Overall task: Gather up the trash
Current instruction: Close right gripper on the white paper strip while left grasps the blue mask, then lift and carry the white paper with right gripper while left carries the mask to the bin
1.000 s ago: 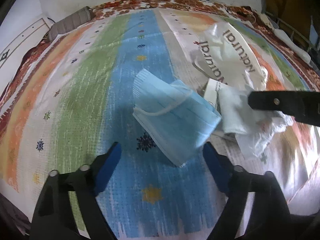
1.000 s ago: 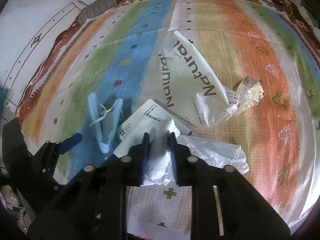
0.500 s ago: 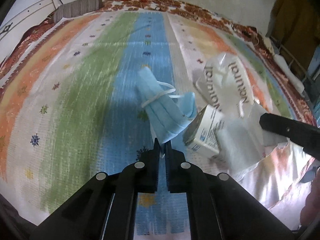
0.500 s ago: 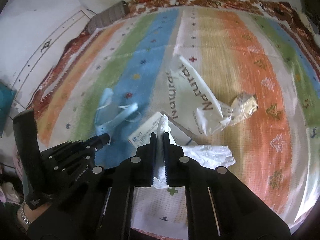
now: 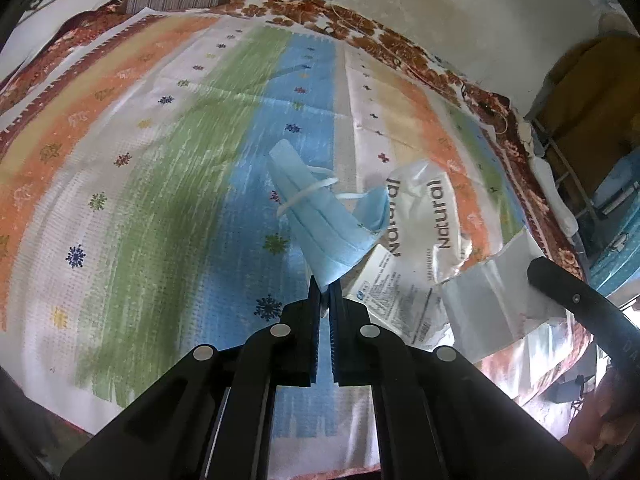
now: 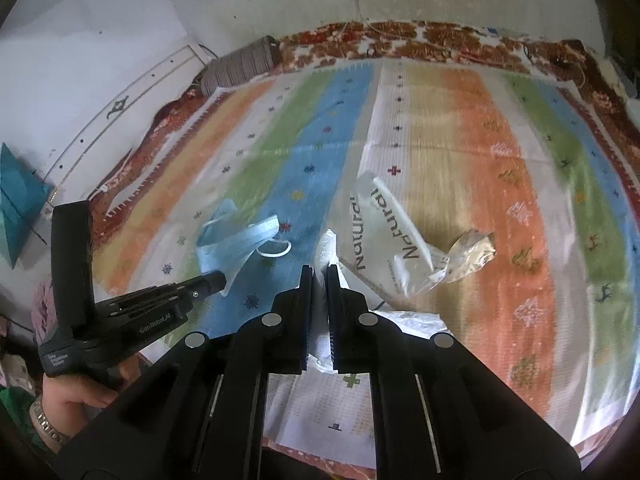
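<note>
We had the left gripper (image 5: 324, 286) pinched on the blue face mask (image 5: 320, 220), lifted above the striped rug (image 5: 168, 184). Our right gripper (image 6: 320, 272) clamped the white tissue (image 6: 329, 246), beside the mask, over the rug.

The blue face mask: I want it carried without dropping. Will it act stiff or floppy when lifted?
Probably floppy: the face mask folds and droops from one corner pinched in the left gripper. Likely very light, being thin pleated fabric. Its loose ear loop dangles and may snag.
</note>
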